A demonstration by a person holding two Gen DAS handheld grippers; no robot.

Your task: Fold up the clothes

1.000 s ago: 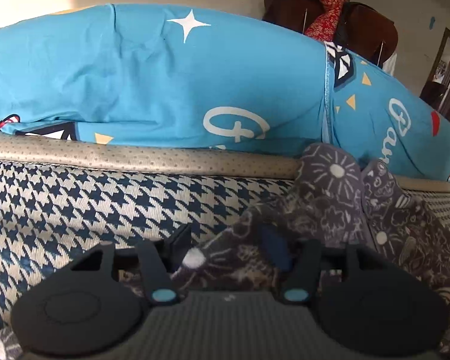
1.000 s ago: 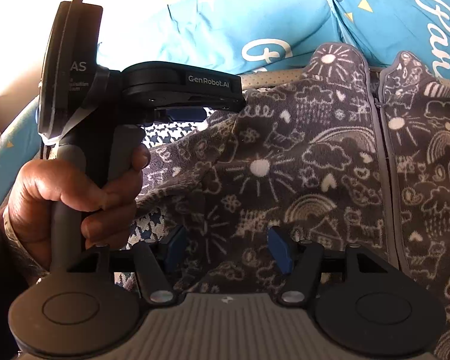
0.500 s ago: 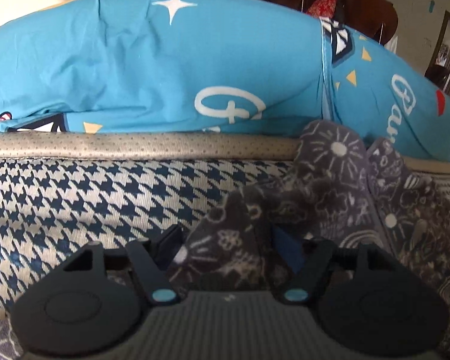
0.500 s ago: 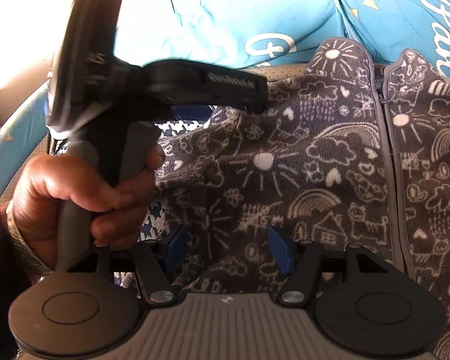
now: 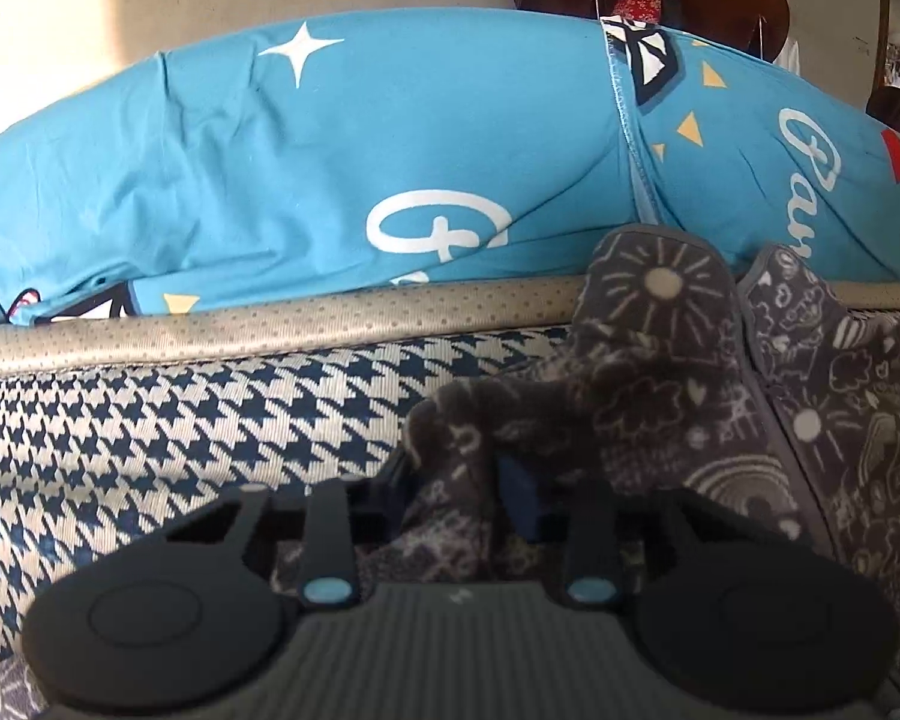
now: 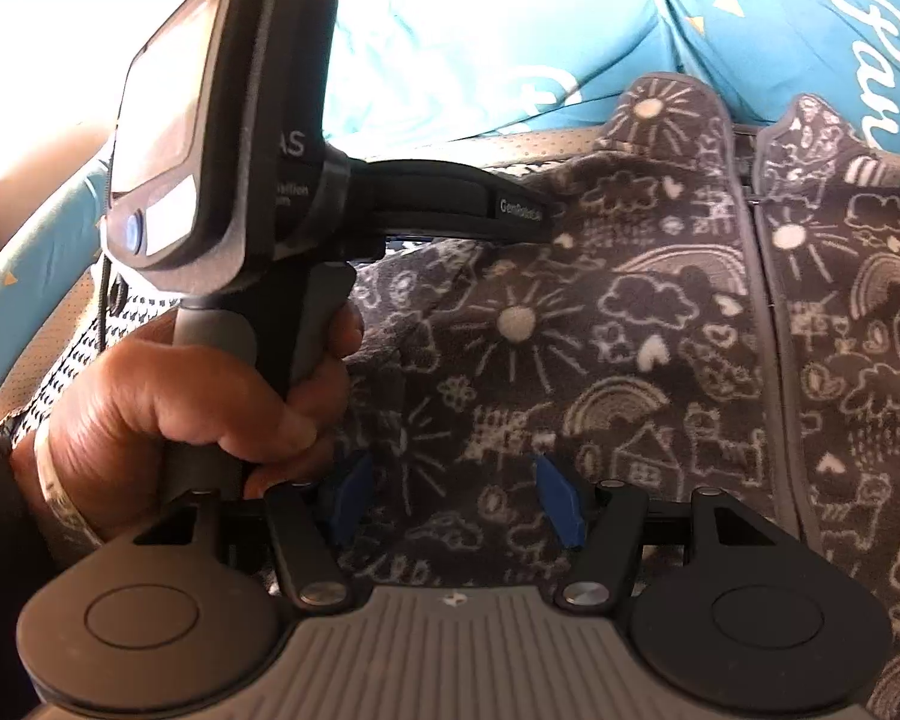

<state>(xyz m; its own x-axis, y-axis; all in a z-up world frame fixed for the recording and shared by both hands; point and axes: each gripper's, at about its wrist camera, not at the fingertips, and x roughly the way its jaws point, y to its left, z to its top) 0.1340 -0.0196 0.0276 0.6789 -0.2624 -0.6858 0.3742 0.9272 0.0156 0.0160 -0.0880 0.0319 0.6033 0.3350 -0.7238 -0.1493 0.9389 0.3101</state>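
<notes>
A: Why is the left hand-held gripper (image 5: 456,480) closing there?
B: It's pinching a bunched fold at the jacket's (image 6: 660,324) left edge, probably to lift it over. The jacket is lying on the houndstooth cover (image 5: 180,420), zip up.
A: And the right hand-held gripper (image 6: 450,498)?
B: It's hovering released above the fleece. One jacket, two grippers, two blue pillows (image 5: 330,150).

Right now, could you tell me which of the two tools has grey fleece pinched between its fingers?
The left tool: its jaws are closing on a bunched fold of the grey doodle-print fleece garment. The right tool stands open over flat fleece.
</notes>
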